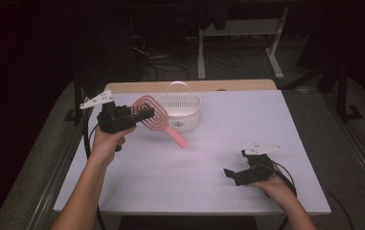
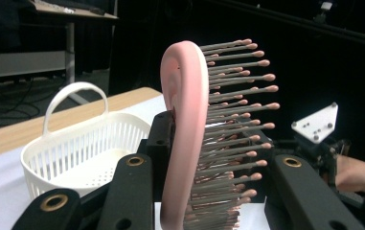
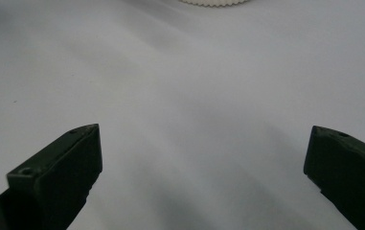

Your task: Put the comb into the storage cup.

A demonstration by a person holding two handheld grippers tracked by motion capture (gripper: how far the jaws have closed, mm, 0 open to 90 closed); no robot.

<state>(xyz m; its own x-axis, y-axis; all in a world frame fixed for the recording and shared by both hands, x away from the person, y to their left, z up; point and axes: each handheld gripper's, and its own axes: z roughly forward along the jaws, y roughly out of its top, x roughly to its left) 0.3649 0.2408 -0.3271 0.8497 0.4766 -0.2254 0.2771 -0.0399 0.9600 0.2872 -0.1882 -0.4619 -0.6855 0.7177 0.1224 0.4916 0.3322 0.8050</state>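
White tabletop; left tongs clamp pink bristled hairbrush.

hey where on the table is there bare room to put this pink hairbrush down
The widest bare patch is the table middle and near edge, between the left claw and the open right claw. The far right corner, right of the white basket, is also free. It is crowded at the far left, where the hairbrush hangs beside the basket.

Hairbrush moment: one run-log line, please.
left tool: shut on brush, held off table beside basket | right tool: open, idle, low over table | basket: nothing visible inside
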